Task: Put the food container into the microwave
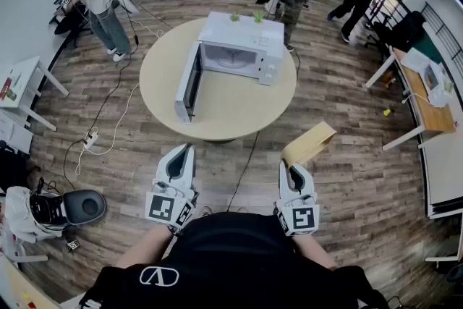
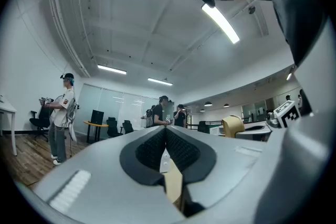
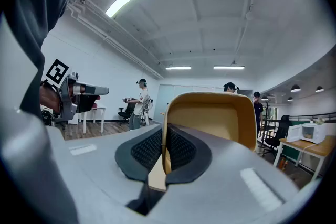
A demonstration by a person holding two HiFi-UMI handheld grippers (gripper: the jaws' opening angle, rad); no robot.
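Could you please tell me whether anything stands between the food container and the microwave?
Nothing visible does: the tan rectangular food container, clamped in the right gripper, faces the white microwave, whose door hangs open.

Legible words or numbers: none. Marks only: 1 white oval emblem with a V shape, on the wearer's black shirt; 1 black-and-white square marker on the left gripper, 1 on the right gripper, both without letters.

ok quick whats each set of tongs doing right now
left tongs: closed, nothing between them
right tongs: closed on the side wall of the tan food container
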